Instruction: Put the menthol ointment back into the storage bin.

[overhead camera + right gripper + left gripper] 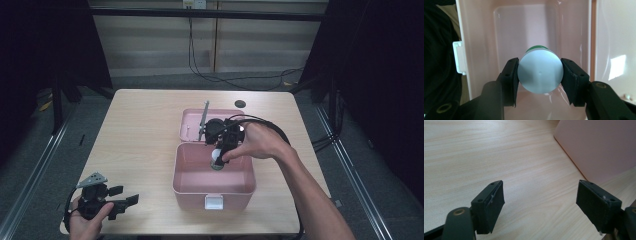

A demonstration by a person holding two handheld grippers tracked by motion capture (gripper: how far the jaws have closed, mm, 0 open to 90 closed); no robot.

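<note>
Dim room, dark drapes at both sides, cables across the floor behind; pale wood desk (140,130) in the middle.

White bottle (540,74) with a green end: clamped between the jaws of the right hand-held gripper (540,75), flat white base facing back along the jaws, green end pointing away toward the box floor. Long axis runs along the line of the jaws, so roughly downward into the box. In the high view the bottle (218,159) hangs inside the open pink box (190,187), over its far half, apparently clear of the bottom; whether it touches the floor I cannot tell.

Box: lid (192,125) thrown back flat behind it, white latch (216,201) on the near wall.

Right hand (260,142) reaches in from the near right over the far rim.

Left hand-held gripper (122,202): released, jaws wide apart with nothing between, resting low at the near left corner of the desk, well apart from the box; pink wall (604,147) ahead of it to one side.

Judgement: right side owns the next move; the drop is straight down.
</note>
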